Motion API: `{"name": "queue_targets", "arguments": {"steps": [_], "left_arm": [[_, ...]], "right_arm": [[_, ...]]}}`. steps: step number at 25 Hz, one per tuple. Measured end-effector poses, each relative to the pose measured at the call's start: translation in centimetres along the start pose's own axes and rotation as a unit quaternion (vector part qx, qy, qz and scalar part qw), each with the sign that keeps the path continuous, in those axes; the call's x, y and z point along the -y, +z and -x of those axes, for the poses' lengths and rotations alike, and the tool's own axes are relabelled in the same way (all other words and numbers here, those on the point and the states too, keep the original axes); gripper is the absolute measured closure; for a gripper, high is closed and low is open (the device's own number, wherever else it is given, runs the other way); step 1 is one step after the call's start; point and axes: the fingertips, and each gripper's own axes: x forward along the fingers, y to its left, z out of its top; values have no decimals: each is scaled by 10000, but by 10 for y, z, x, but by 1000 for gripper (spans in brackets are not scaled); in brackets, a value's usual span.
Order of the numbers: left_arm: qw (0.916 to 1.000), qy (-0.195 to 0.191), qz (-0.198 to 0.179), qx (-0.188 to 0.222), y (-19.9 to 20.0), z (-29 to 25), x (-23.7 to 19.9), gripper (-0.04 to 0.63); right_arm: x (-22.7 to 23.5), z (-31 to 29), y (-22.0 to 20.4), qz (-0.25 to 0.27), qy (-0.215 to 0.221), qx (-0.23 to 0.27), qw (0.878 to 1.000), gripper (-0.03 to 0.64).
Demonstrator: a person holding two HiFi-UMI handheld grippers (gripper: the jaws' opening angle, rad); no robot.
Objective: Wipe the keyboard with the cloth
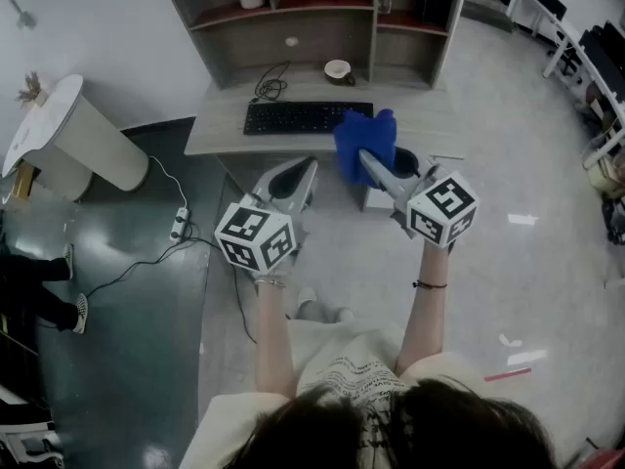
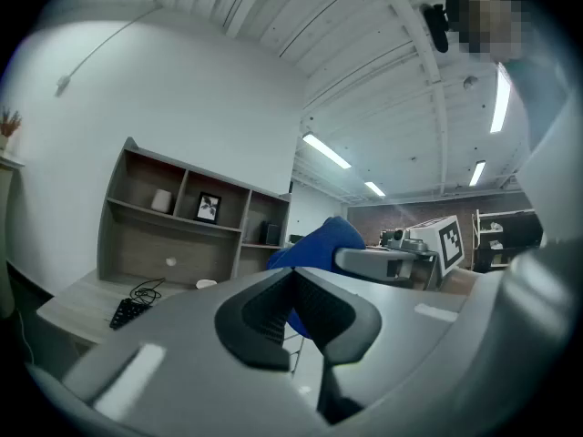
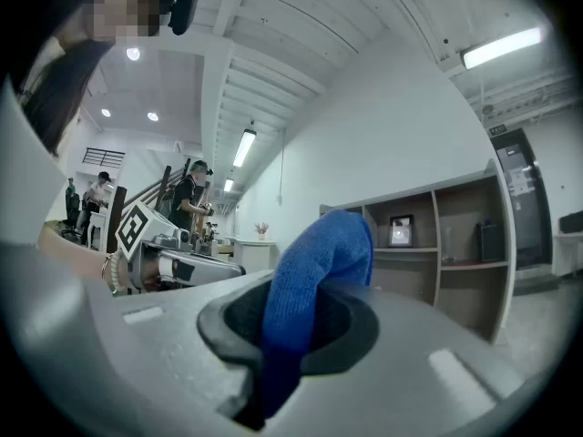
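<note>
- The black keyboard (image 1: 308, 117) lay flat near the front edge of the desk (image 1: 220, 133), its keys bare; nothing was touching it, so I judged that wiping had not begun.
- The blue cloth (image 1: 366, 143) hung in the air at the keyboard's right end, overlapping it from the head view but, as far as I could tell, held above it and not on the keys.
- My right gripper (image 1: 369, 160) had its jaws closed on the cloth. A fold was pinched between the pads and the rest bunched out past the tips, which would give me a soft wad to press down and drag.
- My left gripper (image 1: 293, 179) hovered in front of the keyboard, short of the desk edge. Its jaws were together with nothing between them, and I took it to be parked clear of the wiping path.
- A coiled cable (image 1: 270, 88) and a small cup (image 1: 338, 69) sat behind the keyboard, against the shelf unit (image 1: 293, 13), far enough back to stay out of a sweep along the keys.
- I could read no brand or lettering anywhere. The marker cube (image 1: 441, 208) carried only black-and-white squares, and the key legends were too small to make out.
</note>
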Motion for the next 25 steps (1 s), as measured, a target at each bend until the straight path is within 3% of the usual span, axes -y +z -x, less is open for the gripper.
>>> {"name": "queue_targets", "arguments": {"steps": [17,25], "left_arm": [[10000,-61,-13,-24,-3,5,7,591],[9997,-81,76,-206,-7,4,-1,591]], "right_arm": [[-2,4,3,-93,-50,87,9999,558],[8,4,-3,-402,-225,170,9988,558]]}}
